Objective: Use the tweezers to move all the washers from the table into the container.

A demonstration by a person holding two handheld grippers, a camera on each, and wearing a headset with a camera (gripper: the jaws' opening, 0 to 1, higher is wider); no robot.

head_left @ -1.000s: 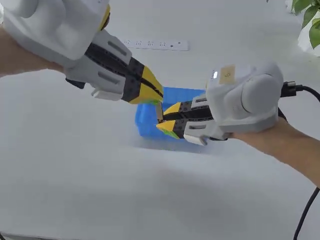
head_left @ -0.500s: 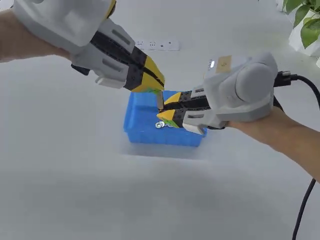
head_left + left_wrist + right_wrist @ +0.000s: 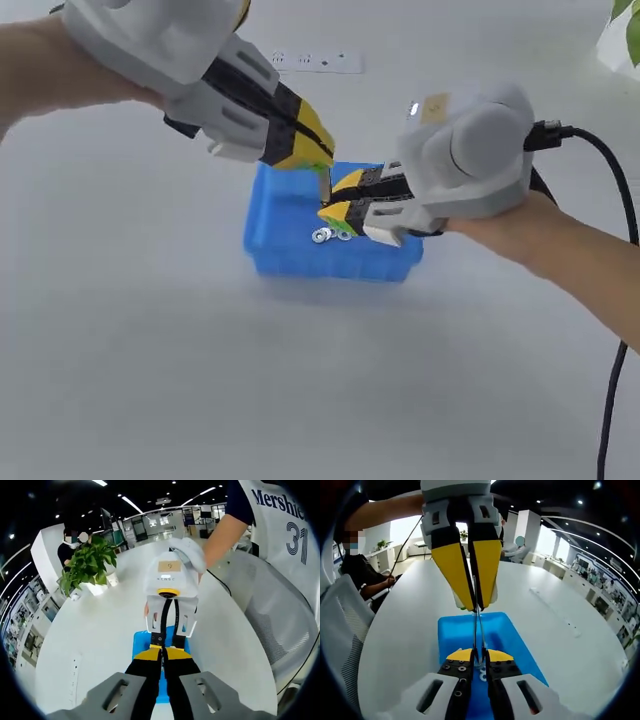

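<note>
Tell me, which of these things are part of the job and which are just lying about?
Part of the job: tweezers, gripped by the left gripper and right gripper; washers; blue container.

Just lying about: power strip; potted plant; mesh chair.

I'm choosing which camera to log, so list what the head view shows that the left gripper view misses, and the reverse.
Head view adds: washers lying in the blue container, and the tweezers pinched by the left hand-held gripper and the right hand-held gripper. Left gripper view adds: a person's numbered jersey and a mesh chair. Both share the blue container, the right hand-held gripper and the power strip.
</note>
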